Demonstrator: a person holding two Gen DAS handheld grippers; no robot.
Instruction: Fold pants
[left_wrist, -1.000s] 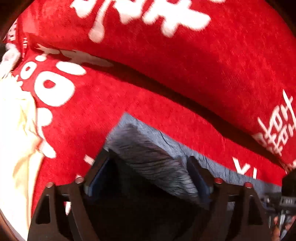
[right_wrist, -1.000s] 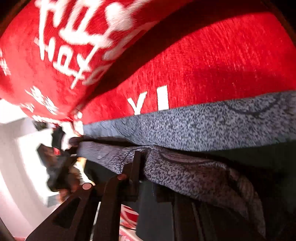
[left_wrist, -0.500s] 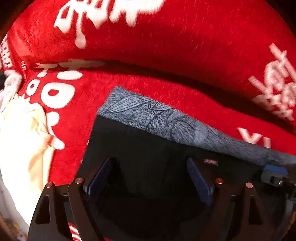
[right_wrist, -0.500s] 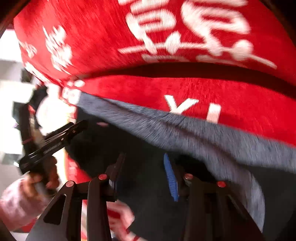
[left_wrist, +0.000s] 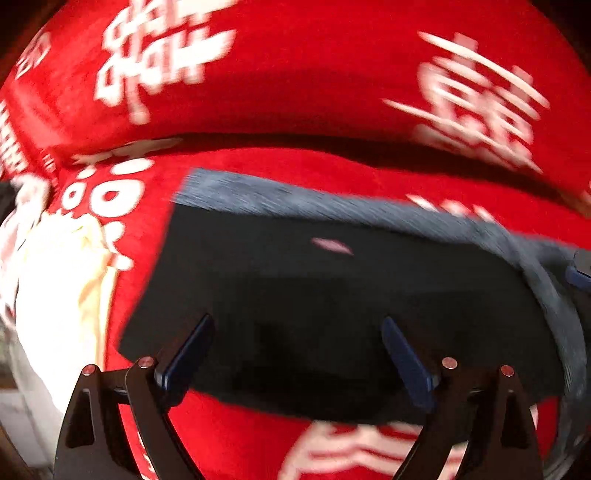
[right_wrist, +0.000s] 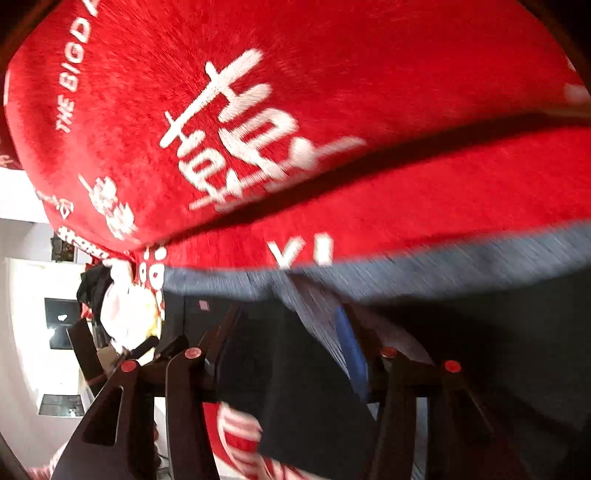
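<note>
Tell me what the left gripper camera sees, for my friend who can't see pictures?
Dark pants with a grey band along the far edge lie flat on a red blanket with white writing. The left gripper hovers over them, fingers wide apart, holding nothing. A cream cloth sits at the left.

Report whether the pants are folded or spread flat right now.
Folded, at least once: the pants lie on the red blanket as a dark panel over a grey heathered layer showing along the far edge. The open left gripper holds nothing.
</note>
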